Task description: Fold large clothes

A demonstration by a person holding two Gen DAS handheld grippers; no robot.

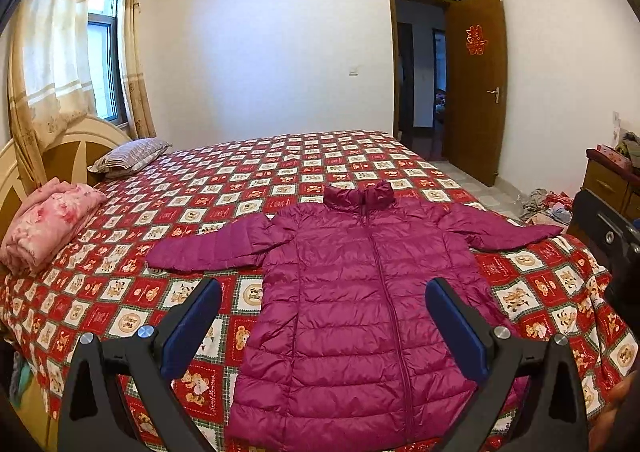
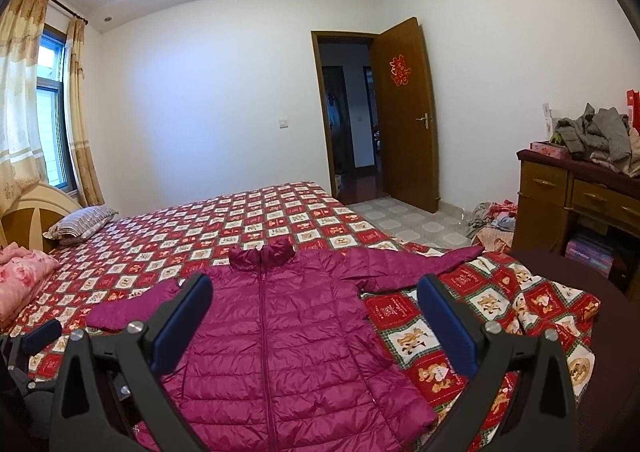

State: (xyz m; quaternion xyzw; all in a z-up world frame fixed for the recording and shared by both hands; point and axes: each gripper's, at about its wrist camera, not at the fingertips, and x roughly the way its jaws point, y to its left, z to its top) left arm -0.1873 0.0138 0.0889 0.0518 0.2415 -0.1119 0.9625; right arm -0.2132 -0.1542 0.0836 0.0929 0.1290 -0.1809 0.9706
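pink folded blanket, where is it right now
The pink folded blanket lies at the far left of the left wrist view, on the bed by the headboard, just nearer than the striped pillow, left of the jacket.

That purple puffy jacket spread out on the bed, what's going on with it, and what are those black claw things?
A person holds a two-finger gripper in each hand and is about to fold the purple jacket. It lies flat and zipped on the patterned bedspread, collar away from the camera, both sleeves stretched out sideways. The left gripper and right gripper both hover open above it, touching nothing. No fold has been made yet. A folded pink blanket sits near the headboard.
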